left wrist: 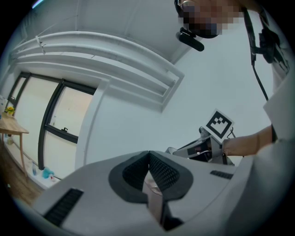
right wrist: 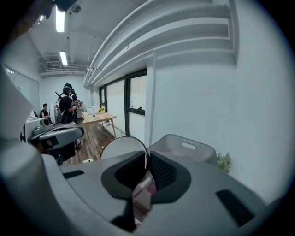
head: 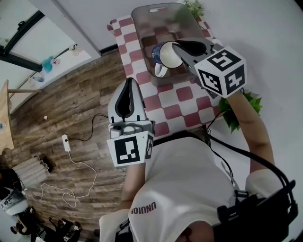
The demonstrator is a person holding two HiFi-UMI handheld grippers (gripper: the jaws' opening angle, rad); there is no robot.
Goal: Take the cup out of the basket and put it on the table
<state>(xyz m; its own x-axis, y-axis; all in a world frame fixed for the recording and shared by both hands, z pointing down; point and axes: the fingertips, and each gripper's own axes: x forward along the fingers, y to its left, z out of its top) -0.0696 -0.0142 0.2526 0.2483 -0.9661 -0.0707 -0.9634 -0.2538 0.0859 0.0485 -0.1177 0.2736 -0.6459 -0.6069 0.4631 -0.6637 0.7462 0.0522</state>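
A cup [head: 163, 54], blue outside and white inside with a white handle, hangs tilted in the air over the front of the grey basket [head: 156, 14]. My right gripper [head: 173, 49] is shut on its rim. In the right gripper view the cup's round rim [right wrist: 122, 147] is pinched between the jaws of the right gripper [right wrist: 148, 159], with the basket [right wrist: 184, 147] behind it. My left gripper [head: 128, 87] hovers at the table's left edge, shut and holding nothing. In the left gripper view the left gripper [left wrist: 148, 159] points up at a wall, pads together.
The table [head: 187, 94] has a red-and-white checked cloth, and the basket stands at its far end. Green plants [head: 241, 108] grow at the table's right side and behind the basket. A power strip with a cable [head: 66, 142] lies on the wooden floor. People [right wrist: 67, 106] stand far off.
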